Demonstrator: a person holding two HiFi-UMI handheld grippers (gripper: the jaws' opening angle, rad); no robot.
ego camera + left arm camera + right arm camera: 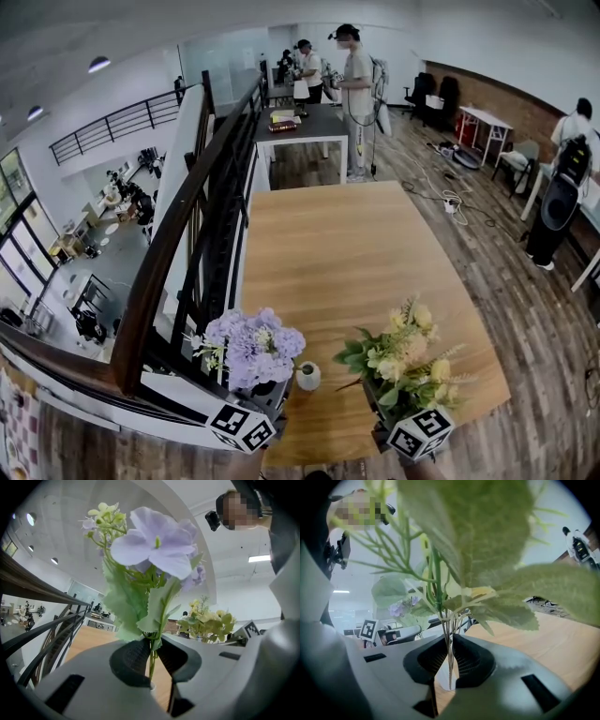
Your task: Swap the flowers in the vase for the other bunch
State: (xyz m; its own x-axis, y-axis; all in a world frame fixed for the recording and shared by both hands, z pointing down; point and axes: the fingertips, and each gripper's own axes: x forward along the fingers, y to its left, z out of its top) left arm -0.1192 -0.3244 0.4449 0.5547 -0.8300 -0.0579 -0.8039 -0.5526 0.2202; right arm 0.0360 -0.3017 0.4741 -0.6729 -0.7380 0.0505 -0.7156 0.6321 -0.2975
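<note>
A purple flower bunch (253, 347) hangs over the wooden table's (347, 253) near left part. My left gripper (151, 660) is shut on its green stems (152, 663); its marker cube (242, 427) shows below the blooms. A small white vase (307, 376) stands just right of that bunch, with no flowers showing in it. Right of the vase is a yellow-green bunch (408, 361), and my right gripper (449, 660) is shut on its thin stems (449, 644). The vase (443, 679) shows white behind those stems. Both grippers' fingertips are hidden under the flowers in the head view.
A dark railing (178, 244) runs along the table's left edge, with a drop to a lower floor beyond it. A grey table (300, 127) with two people (356, 75) stands at the far end. Another person (567, 178) and cables (455, 202) are at the right.
</note>
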